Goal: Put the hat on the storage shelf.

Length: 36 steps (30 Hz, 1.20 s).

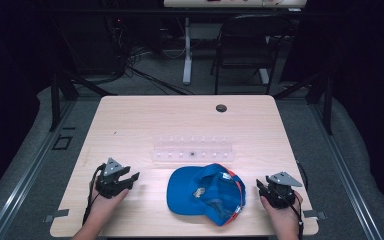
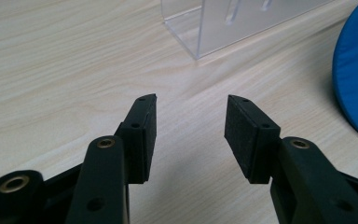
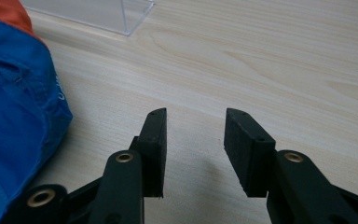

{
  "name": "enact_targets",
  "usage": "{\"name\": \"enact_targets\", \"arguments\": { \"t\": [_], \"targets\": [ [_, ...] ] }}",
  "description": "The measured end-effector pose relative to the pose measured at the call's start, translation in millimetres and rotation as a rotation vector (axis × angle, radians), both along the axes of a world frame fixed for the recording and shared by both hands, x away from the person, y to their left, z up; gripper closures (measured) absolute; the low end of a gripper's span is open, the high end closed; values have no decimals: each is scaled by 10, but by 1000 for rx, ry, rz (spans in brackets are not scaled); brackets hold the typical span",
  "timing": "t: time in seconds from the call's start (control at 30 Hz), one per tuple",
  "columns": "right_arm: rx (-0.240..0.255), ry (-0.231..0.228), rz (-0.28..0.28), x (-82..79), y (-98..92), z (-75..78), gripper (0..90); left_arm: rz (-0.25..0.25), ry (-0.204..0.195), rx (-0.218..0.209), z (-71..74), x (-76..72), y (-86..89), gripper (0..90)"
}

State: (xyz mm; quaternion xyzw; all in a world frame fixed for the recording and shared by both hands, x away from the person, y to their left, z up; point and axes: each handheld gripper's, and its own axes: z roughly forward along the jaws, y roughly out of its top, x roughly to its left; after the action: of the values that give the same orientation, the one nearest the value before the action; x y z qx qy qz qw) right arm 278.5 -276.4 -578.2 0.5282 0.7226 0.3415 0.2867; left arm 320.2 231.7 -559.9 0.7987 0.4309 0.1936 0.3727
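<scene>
A blue cap point(image 1: 207, 192) with an orange trim lies upside down at the front middle of the wooden table point(image 1: 130, 120). My left gripper point(image 1: 133, 179) rests on the table to the cap's left, open and holding nothing. In the left gripper view point(image 2: 191, 116) the cap's blue brim point(image 2: 356, 74) shows at the right edge. My right gripper point(image 1: 261, 187) sits just right of the cap, also open and holding nothing. In the right gripper view point(image 3: 195, 128) the cap's blue fabric point(image 3: 14, 98) lies to the left, apart from the fingers.
A clear acrylic rack point(image 1: 192, 148) with small pegs stands behind the cap, mid-table; its corner point(image 2: 200, 28) shows ahead of the left gripper. A round cable hole point(image 1: 221, 108) sits near the far edge. A chair point(image 1: 245, 45) and table leg stand beyond.
</scene>
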Motion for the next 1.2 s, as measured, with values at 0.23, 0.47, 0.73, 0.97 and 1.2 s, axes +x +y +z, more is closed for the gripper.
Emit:
{"name": "enact_targets", "arguments": {
  "t": [0.23, 0.47, 0.73, 0.97, 1.2],
  "targets": [
    [-3, 28, 19, 3, 28, 6, 588, -1, 3, 3, -9, -7, -27, 564],
    [-7, 21, 3, -33, 36, 71, 603, -10, -4, 5, 0, -22, -22, 564],
    [45, 59, 35, -43, 41, 92, 622, -4, -13, 43, 4, -13, -31, 491],
    [51, 69, 55, -48, 74, 104, 619, 6, -20, 28, 14, -13, -9, 476],
    [45, 66, 63, -54, 84, 131, 621, 12, -24, 41, 7, -22, -25, 458]
  ]
}}
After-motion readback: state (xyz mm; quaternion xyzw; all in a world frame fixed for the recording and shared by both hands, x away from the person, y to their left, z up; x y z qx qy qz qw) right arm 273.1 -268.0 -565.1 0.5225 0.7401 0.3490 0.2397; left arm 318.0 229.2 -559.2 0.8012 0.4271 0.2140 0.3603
